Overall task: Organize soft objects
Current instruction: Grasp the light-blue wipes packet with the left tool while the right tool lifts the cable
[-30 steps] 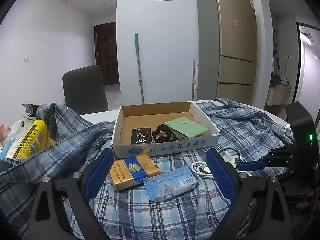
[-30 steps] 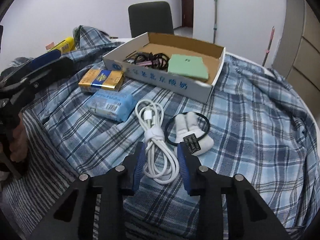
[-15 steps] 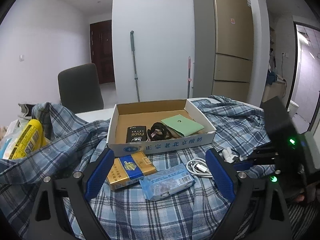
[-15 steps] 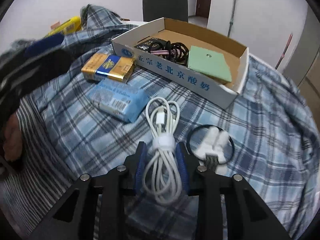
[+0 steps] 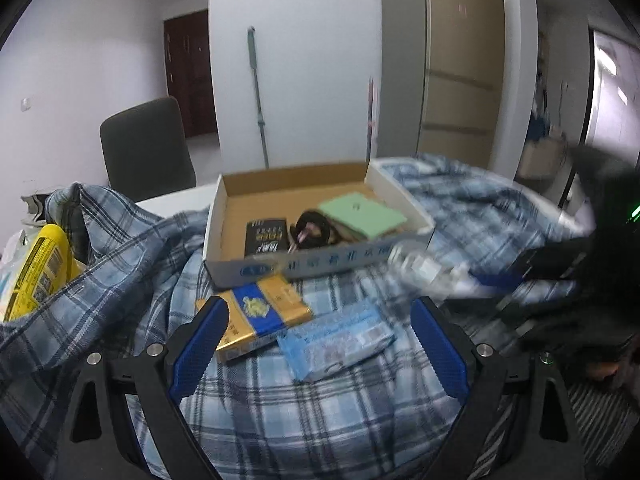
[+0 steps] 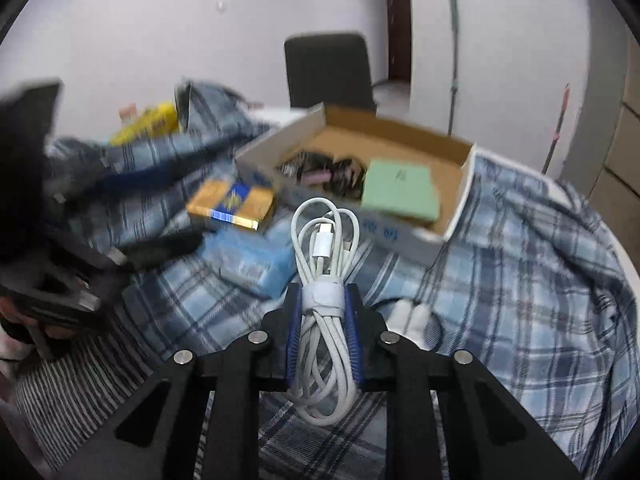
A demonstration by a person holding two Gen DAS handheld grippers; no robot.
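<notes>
The right gripper (image 6: 323, 312) is clamped on a coiled white charging cable (image 6: 323, 240), its blue pads having just closed in against the bundle at its strap, holding it above the blue plaid cloth (image 6: 520, 280) in front of the cardboard box (image 6: 400, 236). The left gripper (image 5: 320, 344) hangs with jaws wide apart over a gold-and-blue pack (image 5: 260, 316) and a light-blue tissue packet (image 5: 340, 340), gripping nothing.

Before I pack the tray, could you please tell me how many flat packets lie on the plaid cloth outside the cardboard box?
2: a gold-and-blue packet just in front of the cardboard box, and a light blue packet beside it. Cloth folds may hide others.
</notes>
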